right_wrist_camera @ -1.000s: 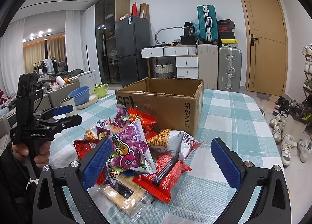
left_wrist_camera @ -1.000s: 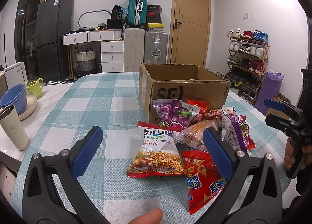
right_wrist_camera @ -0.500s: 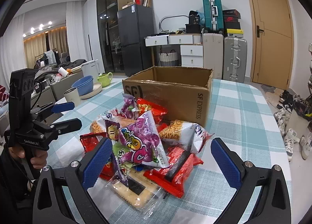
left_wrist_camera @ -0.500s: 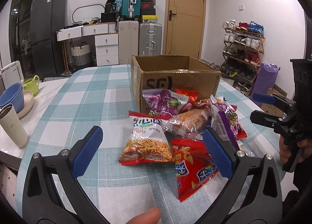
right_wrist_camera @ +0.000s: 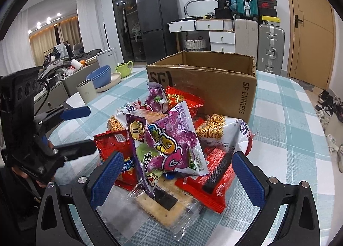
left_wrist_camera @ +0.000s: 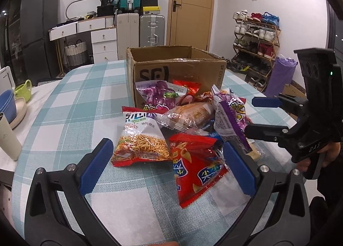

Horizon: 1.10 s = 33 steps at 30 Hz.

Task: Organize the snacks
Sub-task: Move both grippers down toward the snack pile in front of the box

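Note:
A pile of snack bags lies on the checked tablecloth in front of an open cardboard box (left_wrist_camera: 178,70), which also shows in the right wrist view (right_wrist_camera: 205,87). My left gripper (left_wrist_camera: 167,166) is open, its fingers either side of a noodle-snack bag (left_wrist_camera: 139,141) and a red chip bag (left_wrist_camera: 195,166). My right gripper (right_wrist_camera: 175,173) is open around a purple candy bag (right_wrist_camera: 171,138), above a cracker pack (right_wrist_camera: 165,205) and a red bag (right_wrist_camera: 214,173). The right gripper also shows at the right of the left wrist view (left_wrist_camera: 261,117), and the left gripper at the left of the right wrist view (right_wrist_camera: 79,130).
A beige cup (left_wrist_camera: 8,134), blue bowls (left_wrist_camera: 6,104) and a green mug (left_wrist_camera: 22,90) stand at the table's left edge. Suitcases, drawers and a fridge stand behind. A shoe rack (left_wrist_camera: 255,38) is at the right.
Both grippers have moved forward and lower toward the snack pile, which now lies between their open fingers. The snacks have not moved.

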### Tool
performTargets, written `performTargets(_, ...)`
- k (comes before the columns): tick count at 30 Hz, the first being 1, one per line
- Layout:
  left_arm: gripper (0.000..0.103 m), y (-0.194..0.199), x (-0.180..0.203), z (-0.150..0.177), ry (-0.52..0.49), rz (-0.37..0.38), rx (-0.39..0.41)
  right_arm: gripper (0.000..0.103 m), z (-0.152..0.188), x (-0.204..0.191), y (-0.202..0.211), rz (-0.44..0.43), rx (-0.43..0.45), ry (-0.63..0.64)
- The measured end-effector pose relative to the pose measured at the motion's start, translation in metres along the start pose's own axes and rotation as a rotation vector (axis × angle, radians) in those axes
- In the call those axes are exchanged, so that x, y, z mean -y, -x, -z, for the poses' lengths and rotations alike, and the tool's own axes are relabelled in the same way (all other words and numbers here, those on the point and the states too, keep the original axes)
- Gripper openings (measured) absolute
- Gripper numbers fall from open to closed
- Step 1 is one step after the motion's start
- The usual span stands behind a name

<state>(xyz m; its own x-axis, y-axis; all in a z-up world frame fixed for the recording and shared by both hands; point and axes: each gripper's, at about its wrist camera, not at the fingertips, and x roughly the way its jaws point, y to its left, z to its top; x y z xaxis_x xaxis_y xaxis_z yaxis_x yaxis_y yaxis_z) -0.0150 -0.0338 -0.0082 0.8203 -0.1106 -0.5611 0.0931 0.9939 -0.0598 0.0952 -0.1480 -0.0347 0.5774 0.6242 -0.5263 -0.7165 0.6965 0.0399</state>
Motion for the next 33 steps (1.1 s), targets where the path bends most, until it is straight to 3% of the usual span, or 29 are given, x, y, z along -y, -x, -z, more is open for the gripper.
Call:
performTargets(12, 0.102, -0.011, 0.0, 0.003, -0.007, -0.027, -0.019, 0.103, -0.004, 0.001, 0.0, 0.006, 0.007, 0.002)
performTargets(29, 0.1, -0.02, 0.008, 0.004, -0.009, 0.036, -0.047, 0.103, -0.009, -0.006, -0.024, -0.03, -0.056, 0.04)
performTargets(33, 0.095, -0.023, 0.01, 0.003, -0.018, 0.054, -0.052, 0.103, -0.012, -0.007, -0.031, -0.038, -0.07, 0.048)
